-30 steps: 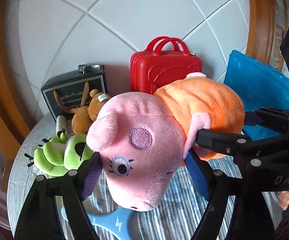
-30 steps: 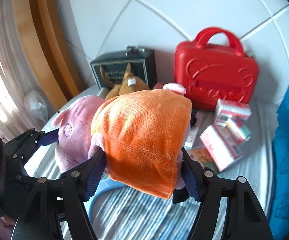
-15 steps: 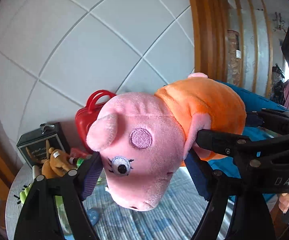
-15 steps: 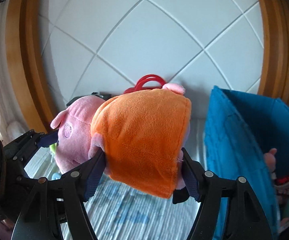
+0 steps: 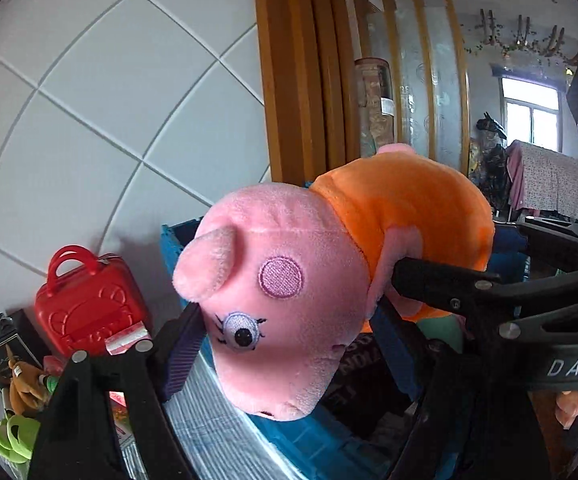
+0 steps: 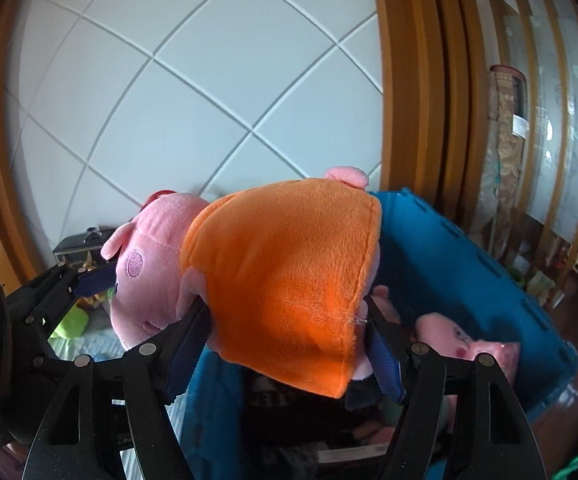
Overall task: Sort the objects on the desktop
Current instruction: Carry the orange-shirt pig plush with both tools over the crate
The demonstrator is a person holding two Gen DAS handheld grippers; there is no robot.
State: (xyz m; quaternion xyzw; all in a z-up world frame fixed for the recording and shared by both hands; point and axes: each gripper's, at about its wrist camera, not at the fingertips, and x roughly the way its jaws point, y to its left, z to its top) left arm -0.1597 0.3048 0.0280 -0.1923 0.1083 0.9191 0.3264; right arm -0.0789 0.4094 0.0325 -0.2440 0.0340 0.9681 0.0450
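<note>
Jointly, both tongs pinch one plush pig. Left tongs [image 5: 285,344]: blue pads pressed against the sides of the pink head, one below the ear, the other behind the cheek. Right tongs [image 6: 289,344]: pads pressed into the hem of the orange dress, the fabric bulging between them. The plush pig [image 5: 297,304] hangs in the air, snout down and tilted, above the near edge of the blue storage bin [image 6: 469,256]; the bin already holds another pink plush [image 6: 461,340] and some dark items that cannot be made out.

Handling, as a judgement: the toy looks light, soft and compressible, with a fleecy cover that should not slip. Pads sink into the stuffing, so a hold across the firm bulk of the head or body seems safer than one on an ear or a limb. A drop into the bin would hardly harm it.

Outward, on the striped surface [image 5: 217,420]: a red toy case [image 5: 89,304], a dark gift box [image 5: 1,348], a brown plush [image 5: 21,384] and a green plush [image 5: 9,436].

Change from a second earlier: the grip on the pig is unchanged, but the pig then hung over the surface, with the case and box directly behind; now these lie far left and the bin sits beneath.
</note>
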